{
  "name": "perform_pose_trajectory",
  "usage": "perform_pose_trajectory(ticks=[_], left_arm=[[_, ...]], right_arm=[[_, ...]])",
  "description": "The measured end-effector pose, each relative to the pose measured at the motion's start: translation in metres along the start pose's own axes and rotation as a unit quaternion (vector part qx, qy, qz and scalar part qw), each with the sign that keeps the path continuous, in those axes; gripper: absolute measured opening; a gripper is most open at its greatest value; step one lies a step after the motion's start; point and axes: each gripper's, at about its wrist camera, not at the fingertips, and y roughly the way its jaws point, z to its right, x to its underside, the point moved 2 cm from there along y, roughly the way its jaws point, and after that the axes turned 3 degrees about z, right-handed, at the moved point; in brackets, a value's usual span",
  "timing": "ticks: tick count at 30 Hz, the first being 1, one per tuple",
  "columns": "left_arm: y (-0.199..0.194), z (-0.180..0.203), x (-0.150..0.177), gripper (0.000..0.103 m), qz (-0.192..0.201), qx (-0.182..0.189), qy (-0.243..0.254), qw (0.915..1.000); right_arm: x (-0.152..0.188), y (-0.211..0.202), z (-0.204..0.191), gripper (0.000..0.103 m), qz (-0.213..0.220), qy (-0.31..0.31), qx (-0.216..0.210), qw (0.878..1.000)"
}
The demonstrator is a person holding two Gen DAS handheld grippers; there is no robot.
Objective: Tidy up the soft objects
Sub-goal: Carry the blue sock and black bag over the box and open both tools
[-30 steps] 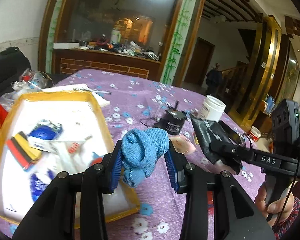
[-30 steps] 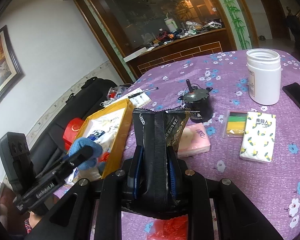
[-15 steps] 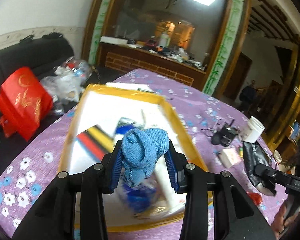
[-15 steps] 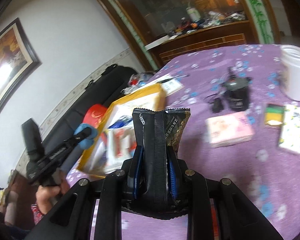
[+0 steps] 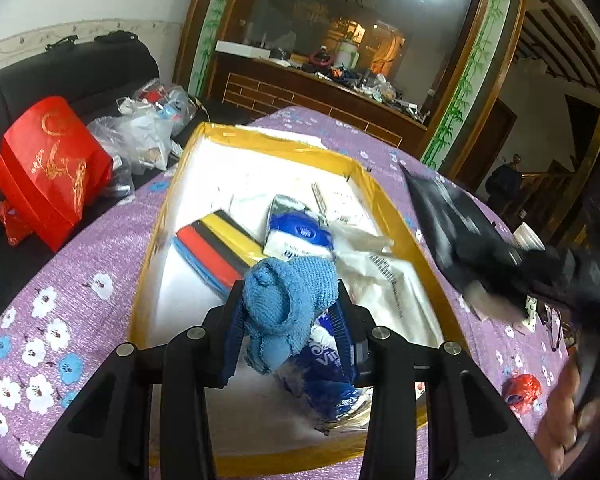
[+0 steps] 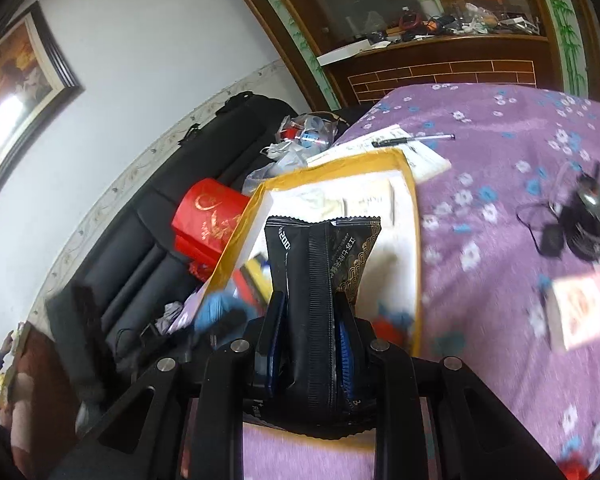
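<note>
My left gripper is shut on a light blue knitted cloth and holds it above a white tray with a yellow rim. The tray holds a striped pack, blue tissue packs and white bags. My right gripper is shut on a black snack pouch, upright, over the same tray. In the left wrist view the pouch shows blurred over the tray's right rim. In the right wrist view the blue cloth shows blurred at left.
The table has a purple flowered cloth. A red gift bag and plastic bags lie on a black sofa at left. A black round device, a pink tissue pack, a pen and a red scrap lie on the table.
Both grippers have swung left from the table's middle to over the tray, each still shut on its object. The right gripper with the pouch has come close beside the left one.
</note>
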Motion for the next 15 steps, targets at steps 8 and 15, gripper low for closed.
perform_pose_trajectory(ticks=[8, 15], left_arm=[[0.007, -0.003, 0.003, 0.038, -0.016, 0.014, -0.009, 0.9997], [0.007, -0.003, 0.002, 0.046, -0.02, 0.022, -0.012, 0.9995]], right_arm=[[-0.017, 0.058, 0.006, 0.024, -0.026, 0.011, 0.037, 0.999], [-0.015, 0.076, 0.015, 0.03, -0.04, 0.025, 0.039, 0.998]])
